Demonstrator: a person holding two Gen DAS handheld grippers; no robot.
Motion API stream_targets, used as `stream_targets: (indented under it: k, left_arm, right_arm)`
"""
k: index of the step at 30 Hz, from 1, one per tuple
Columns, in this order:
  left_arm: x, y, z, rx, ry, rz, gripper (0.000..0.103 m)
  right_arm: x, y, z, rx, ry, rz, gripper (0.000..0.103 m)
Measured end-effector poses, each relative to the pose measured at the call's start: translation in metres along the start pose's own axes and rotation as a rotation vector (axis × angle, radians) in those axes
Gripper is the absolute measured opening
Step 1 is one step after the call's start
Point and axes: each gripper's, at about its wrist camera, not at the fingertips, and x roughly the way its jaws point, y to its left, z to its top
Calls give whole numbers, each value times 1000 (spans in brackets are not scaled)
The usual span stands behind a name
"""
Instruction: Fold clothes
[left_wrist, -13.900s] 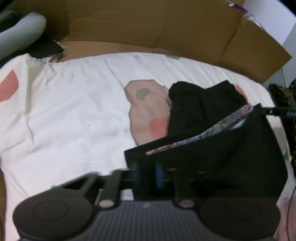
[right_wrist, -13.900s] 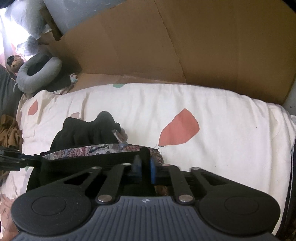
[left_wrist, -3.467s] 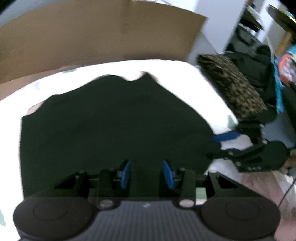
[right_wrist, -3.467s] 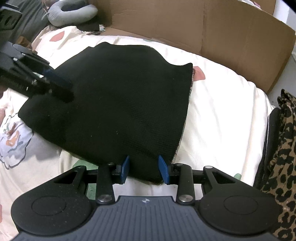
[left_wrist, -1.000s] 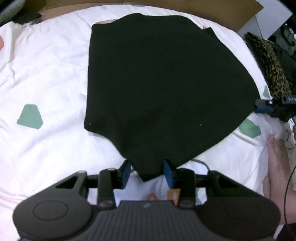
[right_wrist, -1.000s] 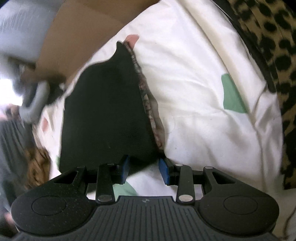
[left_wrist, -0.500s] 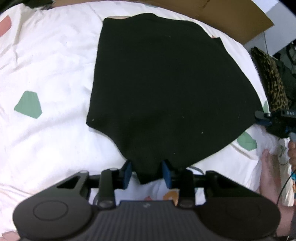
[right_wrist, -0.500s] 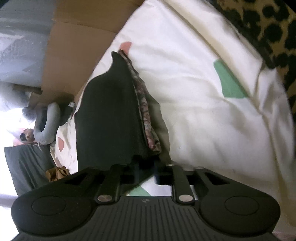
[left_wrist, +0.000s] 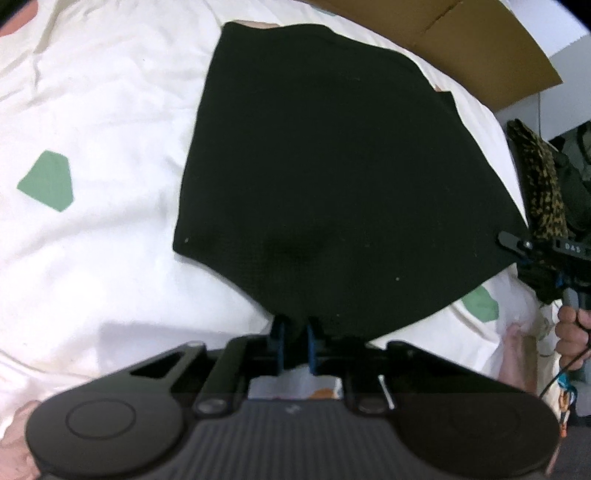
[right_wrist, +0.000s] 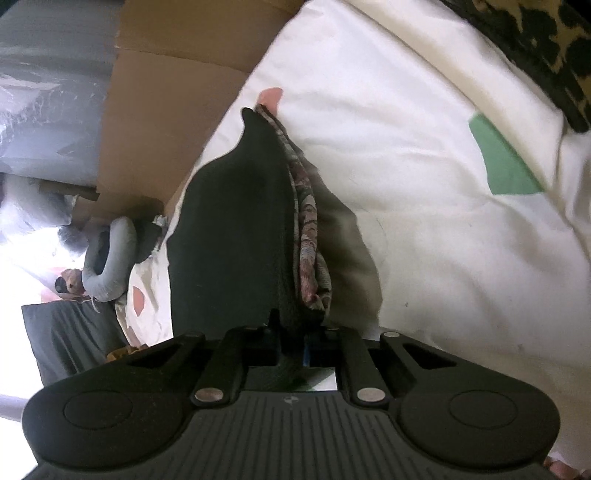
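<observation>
Left gripper (left_wrist: 294, 341) and right gripper (right_wrist: 295, 341) just closed, each pinching a near corner of black cloth (left_wrist: 332, 166) on the bed (left_wrist: 92, 110).

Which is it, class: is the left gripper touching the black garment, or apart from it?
Touching. The left wrist view shows the left gripper, jaws just closed, pinching the near corner of the black garment.

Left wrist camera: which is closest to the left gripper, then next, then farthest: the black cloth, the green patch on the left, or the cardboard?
1. Black cloth, pinched in the left gripper.
2. Green patch, far left on the sheet.
3. Cardboard, top right behind the bed.
</observation>
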Motion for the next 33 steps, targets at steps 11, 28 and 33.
stream_targets:
  k: [11,28,33]
  left_arm:
    - [-4,-12,11,-51,98,30,8]
    - [-9,-74,-10,-127,241,58,7]
    - [-12,-91,-25,-161,239,52,7]
  right_arm:
    - [-15,17,8,-90,-40,-27,7]
    - [-40,2,38,-82,-119,-43,6]
    - [-51,-1,49,-93,-133,-42,6]
